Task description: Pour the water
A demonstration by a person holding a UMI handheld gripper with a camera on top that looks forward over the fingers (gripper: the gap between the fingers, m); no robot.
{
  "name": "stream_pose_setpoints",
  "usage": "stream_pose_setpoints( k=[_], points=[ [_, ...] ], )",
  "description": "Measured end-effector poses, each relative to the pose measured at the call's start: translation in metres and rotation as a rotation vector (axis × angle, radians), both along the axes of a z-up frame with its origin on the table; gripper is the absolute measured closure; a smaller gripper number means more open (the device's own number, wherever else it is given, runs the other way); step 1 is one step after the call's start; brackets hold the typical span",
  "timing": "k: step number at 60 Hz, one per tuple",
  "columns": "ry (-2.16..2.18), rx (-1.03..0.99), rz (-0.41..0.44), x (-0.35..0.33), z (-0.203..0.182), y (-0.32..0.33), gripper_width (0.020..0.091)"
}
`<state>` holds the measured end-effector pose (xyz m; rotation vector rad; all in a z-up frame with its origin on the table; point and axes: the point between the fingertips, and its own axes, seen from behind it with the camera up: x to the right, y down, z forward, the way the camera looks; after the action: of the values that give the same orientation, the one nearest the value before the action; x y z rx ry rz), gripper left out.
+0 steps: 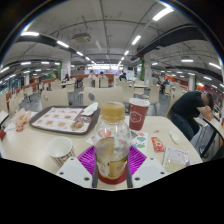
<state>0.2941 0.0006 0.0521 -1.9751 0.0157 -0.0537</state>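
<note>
Gripper: one, two-fingered, hand-held, pointing forward and level. Fingers: both in view, spread to either side of a bottle, magenta pads facing inward and pressed against its lower sides. State: closed on the bottle, held upright. Holder's hand: not in view.

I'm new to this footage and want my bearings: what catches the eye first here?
A clear glass jar with amber liquid stands upright between the pink pads of the hand-held gripper. Just beyond it on the table stands a red paper cup, with a food tray to its left. At the far right a seated person leans over the table.
</note>
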Motion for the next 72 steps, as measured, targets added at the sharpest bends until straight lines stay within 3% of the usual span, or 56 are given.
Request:
stream_pose_setpoints(
  k=[8, 14, 16, 21, 22, 50, 72],
  points=[
    [0.016, 0.012, -0.014, 0.001, -0.002, 0.000, 0.0689],
    [0.015, -0.027, -0.022, 0.003, -0.004, -0.001, 0.0596],
    [0.010, -0.054, -0.033, 0.005, -0.006, -0.004, 0.0529],
    [0.003, -0.118, -0.054, 0.007, -0.006, -0.017, 0.0261],
    [0.002, -0.131, -0.055, 0.008, -0.006, -0.020, 0.0237],
    [0.032, -0.329, -0.039, -0.042, 0.051, -0.176, 0.0254],
    [0.027, -0.322, -0.037, -0.062, 0.069, -0.204, 0.0252]
  ],
)
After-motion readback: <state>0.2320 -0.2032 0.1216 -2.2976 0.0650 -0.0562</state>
